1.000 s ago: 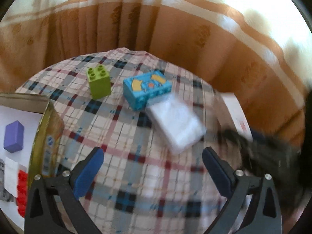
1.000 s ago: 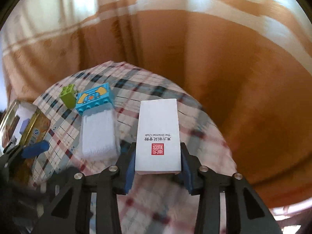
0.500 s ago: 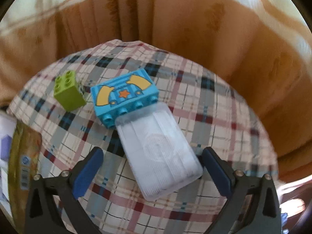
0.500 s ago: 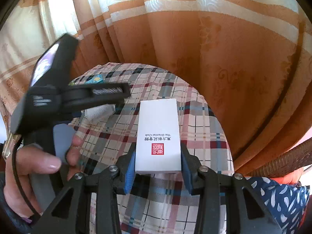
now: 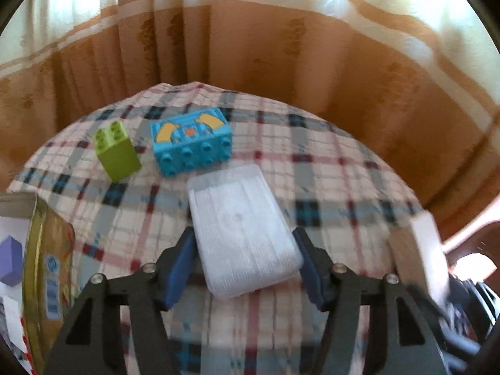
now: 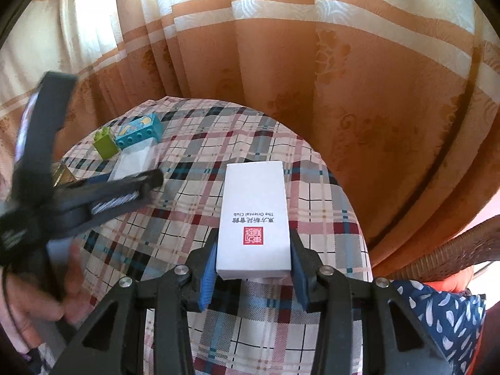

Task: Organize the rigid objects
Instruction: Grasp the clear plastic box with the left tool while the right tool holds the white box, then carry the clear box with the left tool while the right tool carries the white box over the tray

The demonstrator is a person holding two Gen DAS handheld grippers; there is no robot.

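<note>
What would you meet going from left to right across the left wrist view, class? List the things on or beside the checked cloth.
purple block → yellow tin → green brick → blue brick → clear plastic box → white card box.

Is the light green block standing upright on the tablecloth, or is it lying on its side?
Upright. The light green block stands on its base on the tablecloth with its studs facing up, beside the blue block.

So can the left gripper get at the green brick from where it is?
Probably not right away. The left gripper is closing around the clear plastic case, which fills the jaws. The green brick stands beyond on the checked tablecloth, up-left, with nothing on the cloth blocking it.
</note>
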